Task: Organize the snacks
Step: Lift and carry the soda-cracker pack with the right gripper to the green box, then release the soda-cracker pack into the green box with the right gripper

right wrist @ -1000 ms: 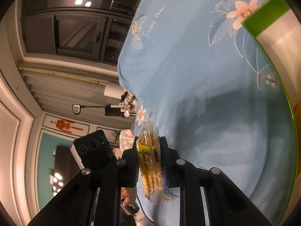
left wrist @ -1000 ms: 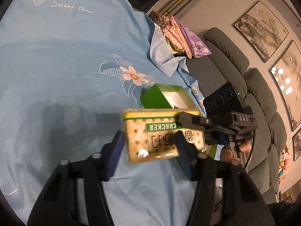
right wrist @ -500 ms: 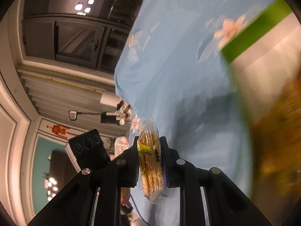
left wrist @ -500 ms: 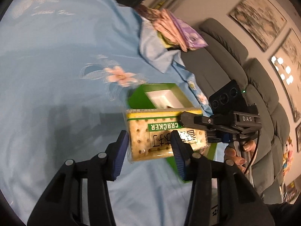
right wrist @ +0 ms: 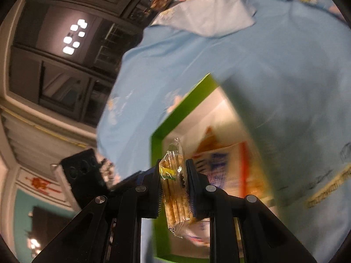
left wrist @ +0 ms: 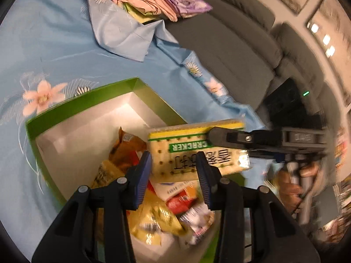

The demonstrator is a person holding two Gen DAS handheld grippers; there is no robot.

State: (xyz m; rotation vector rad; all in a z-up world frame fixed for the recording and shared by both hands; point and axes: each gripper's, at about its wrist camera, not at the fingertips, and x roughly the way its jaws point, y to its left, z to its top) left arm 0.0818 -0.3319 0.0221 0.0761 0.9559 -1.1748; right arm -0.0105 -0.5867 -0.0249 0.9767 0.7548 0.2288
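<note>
A yellow and green cracker pack (left wrist: 186, 151) hangs over a green box (left wrist: 87, 96) with a white inside that holds several snack packs. My right gripper (left wrist: 210, 134) comes in from the right and is shut on the pack's right half. In the right wrist view the pack (right wrist: 173, 186) stands edge-on, pinched between the right gripper's (right wrist: 173, 171) pads, with the box (right wrist: 158, 149) below it. My left gripper (left wrist: 173, 166) is closing; its blue pads flank the pack's left part, the right finger crossing in front of it, with no clear press on it.
The box sits on a light blue flowered sheet (left wrist: 54, 43). A pile of folded cloths (left wrist: 158, 0) lies at the far edge. A grey sofa (left wrist: 230, 50) runs along the right. A hand (left wrist: 307, 171) holds the right gripper's handle.
Both grippers have travelled with the cracker pack from over the bare sheet to above the box, whose contents now show. The left jaws have narrowed.
</note>
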